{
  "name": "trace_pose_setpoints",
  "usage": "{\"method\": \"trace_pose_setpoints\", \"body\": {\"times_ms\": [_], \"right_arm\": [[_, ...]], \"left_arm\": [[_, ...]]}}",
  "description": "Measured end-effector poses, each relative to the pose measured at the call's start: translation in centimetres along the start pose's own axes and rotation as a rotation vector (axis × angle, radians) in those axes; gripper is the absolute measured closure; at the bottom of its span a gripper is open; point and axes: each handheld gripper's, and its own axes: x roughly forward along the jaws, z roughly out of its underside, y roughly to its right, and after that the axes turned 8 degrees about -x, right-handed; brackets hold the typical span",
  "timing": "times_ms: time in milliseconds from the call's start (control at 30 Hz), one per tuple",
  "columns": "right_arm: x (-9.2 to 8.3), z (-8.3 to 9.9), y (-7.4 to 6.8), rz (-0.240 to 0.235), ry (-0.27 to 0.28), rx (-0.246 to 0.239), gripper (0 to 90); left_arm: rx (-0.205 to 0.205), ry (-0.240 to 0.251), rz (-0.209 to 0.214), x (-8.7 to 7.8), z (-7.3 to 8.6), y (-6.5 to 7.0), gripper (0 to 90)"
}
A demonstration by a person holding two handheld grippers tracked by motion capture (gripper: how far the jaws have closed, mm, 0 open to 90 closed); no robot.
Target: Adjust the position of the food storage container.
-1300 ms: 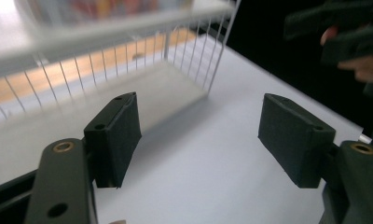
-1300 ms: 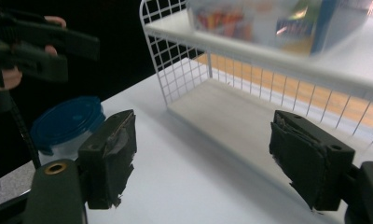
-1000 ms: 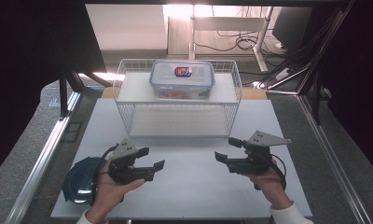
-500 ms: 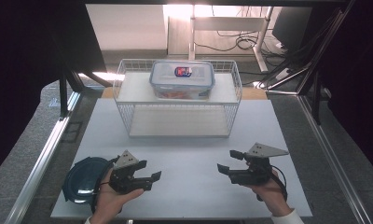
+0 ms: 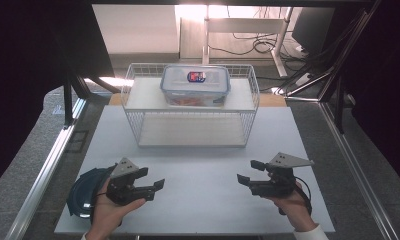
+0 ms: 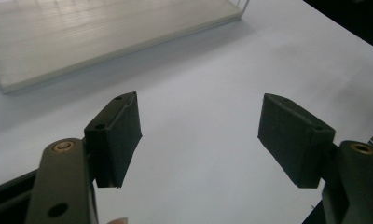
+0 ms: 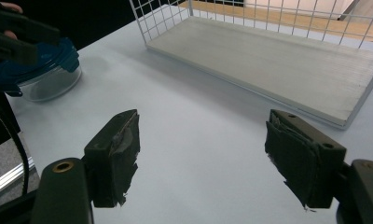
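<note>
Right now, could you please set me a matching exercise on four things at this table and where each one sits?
Things:
1. rectangular lidded container
2. round blue-lidded container
3. left hand-held gripper
4. right hand-held gripper

Places:
A. near left corner of the white table, beside a hand
B. over the near right of the table, jaws apart, nothing between them
C. upper shelf of the wire rack
D. just right of the round container, jaws apart

Pairs: 1-C, 2-A, 3-D, 4-B

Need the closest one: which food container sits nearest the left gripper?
The round blue-lidded container, beside the left gripper on the table; the rectangular clear-lidded one sits atop the wire rack.
</note>
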Motion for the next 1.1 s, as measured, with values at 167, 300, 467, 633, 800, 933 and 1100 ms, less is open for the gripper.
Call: {"method": "trace_pose_setpoints", "body": {"times_ms": [167, 300, 467, 633, 800, 933, 1100], "right_arm": [[0.1, 0.0, 0.0, 0.003, -0.013, -0.004, 25.9], [0.1, 0.1, 0.0, 0.007, -0.018, 0.003, 26.0], [0.2, 0.4, 0.3, 0.014, -0.027, 0.018, 26.0], [0.3, 0.4, 0.3, -0.011, -0.028, 0.056, 26.0], [0.4, 0.4, 0.2, -0.016, -0.033, 0.051, 26.0], [0.3, 0.4, 0.3, -0.011, -0.037, 0.047, 25.9], [0.4, 0.4, 0.2, -0.015, -0.048, 0.039, 25.6]], "left_arm": [[-0.005, 0.017, -0.040, -1.4, -0.2, -0.9, 30.8], [0.000, 0.037, -0.106, -3.0, -0.6, -2.1, 35.3], [-0.036, 0.038, -0.110, -4.2, -0.8, -3.6, 37.7], [-0.068, 0.038, -0.135, -5.4, -0.7, -5.3, 37.5], [-0.090, 0.056, -0.221, -6.4, -0.4, -6.6, 37.6], [-0.140, 0.064, -0.217, -7.8, -0.2, -8.4, 46.1], [-0.178, 0.052, -0.224, -8.5, 0.4, -9.8, 61.6]]}}
